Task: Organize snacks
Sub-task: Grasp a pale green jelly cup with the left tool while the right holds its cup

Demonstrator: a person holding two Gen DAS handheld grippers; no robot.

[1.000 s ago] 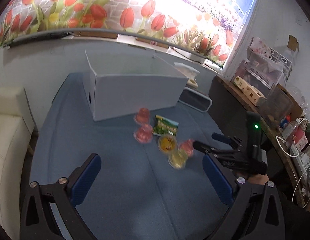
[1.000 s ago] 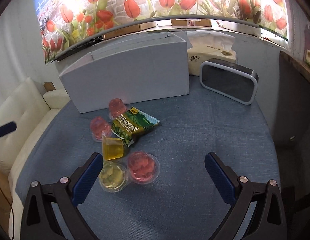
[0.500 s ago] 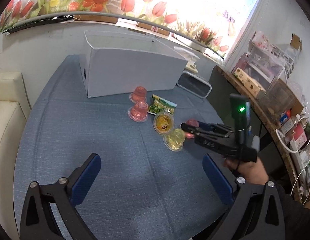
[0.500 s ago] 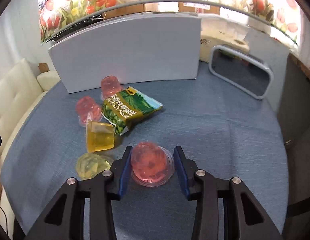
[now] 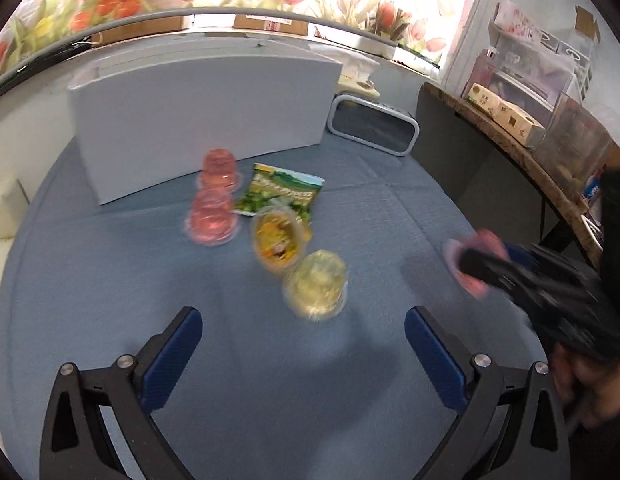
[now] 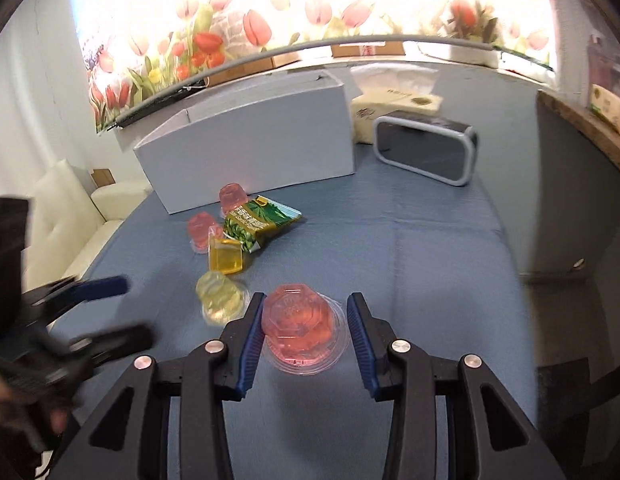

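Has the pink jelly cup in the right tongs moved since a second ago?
Yes. The pink jelly cup, gripped by the right tongs, has been lifted away from the pale yellow cup it sat beside, toward the right.

Table cloth (image 6: 430, 264): plain blue-grey.
Box (image 6: 262, 144): white, unmarked.
Jelly cup (image 6: 300, 318) between the right gripper's pads: translucent pink-red under a clear rim.
Two more jelly cups (image 5: 212, 216) near the box: same pink-red.
Tipped cup (image 6: 226, 260): amber-yellow.
Pale cup (image 5: 316, 284): yellow-green, blurred.
Snack bag (image 6: 262, 222): green leaf print, yellow edge.
Gripper pads (image 6: 252, 344): dark blue on black frames; left gripper (image 5: 302, 356) alike.
Wall print (image 6: 238, 40): red and pink tulips with green leaves, washed out by light.
Speaker (image 6: 426, 154): black face, grey rim.
Sofa (image 6: 66, 216): cream.
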